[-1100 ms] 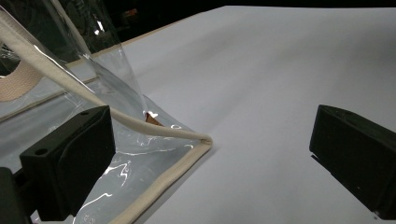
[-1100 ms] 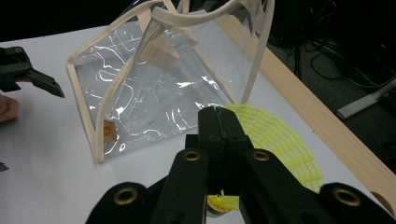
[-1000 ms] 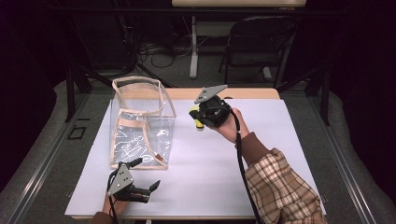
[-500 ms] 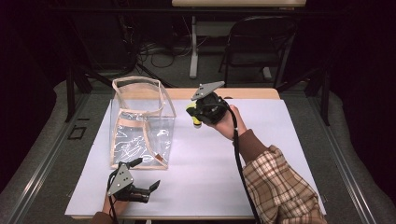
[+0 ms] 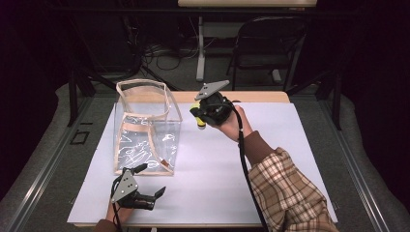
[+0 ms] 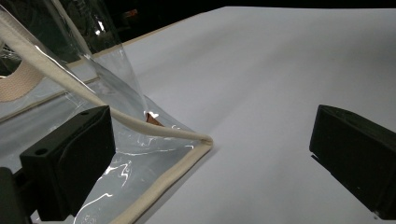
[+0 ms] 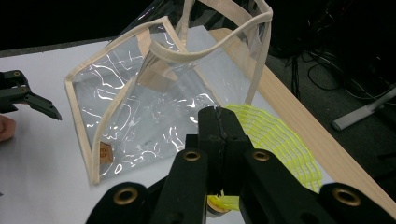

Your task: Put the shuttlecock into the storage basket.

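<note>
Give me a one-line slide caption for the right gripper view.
Right gripper, shut on a yellow mesh net, faces a clear plastic tote bag on the white table.

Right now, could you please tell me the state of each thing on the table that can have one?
Clear bag: upright on the white table, top open, nothing visible inside.
Yellow mesh item: clamped in the right gripper, lifted beside the bag.
Right gripper: fingers shut on the mesh.
Left gripper: fingers open, at the bag's near bottom corner, holding nothing.
</note>
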Action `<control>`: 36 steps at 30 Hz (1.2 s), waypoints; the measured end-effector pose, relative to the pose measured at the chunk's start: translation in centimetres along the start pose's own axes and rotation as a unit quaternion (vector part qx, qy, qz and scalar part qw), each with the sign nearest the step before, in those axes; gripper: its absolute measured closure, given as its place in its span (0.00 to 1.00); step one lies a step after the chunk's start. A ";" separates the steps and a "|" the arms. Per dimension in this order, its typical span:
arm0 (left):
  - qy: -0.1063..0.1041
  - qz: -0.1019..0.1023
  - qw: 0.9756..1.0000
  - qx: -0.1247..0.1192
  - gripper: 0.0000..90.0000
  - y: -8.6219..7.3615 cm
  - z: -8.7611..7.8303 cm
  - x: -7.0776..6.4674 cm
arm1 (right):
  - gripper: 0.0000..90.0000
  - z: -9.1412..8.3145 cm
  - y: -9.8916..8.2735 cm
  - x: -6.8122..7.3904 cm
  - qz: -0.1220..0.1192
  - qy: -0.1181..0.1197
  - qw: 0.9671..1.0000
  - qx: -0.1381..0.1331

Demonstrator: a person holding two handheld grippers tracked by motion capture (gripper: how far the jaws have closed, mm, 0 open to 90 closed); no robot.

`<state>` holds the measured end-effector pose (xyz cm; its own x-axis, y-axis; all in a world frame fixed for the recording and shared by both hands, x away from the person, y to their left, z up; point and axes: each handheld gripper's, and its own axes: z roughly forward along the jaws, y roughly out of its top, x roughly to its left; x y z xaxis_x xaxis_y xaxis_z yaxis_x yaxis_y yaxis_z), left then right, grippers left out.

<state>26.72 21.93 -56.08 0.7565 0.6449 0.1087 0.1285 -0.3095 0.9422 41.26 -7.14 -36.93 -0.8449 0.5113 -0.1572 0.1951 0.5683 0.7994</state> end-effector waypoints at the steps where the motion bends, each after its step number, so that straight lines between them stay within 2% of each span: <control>1: 0.000 0.000 1.000 0.000 0.00 0.0 0.0 0.0 | 1.00 0.1 0.1 0.0 -0.001 0.000 1.000 -0.001; 36: 0.000 -0.003 1.000 -0.001 0.00 0.0 -0.1 0.0 | 1.00 0.9 4.0 -0.1 -0.017 0.002 1.000 -0.020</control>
<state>26.69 21.99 -56.06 0.7564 0.6459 0.1035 0.1314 -0.3050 0.9433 42.58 -4.39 -34.25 -0.8522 0.4904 -0.1826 0.1466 0.5586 0.8164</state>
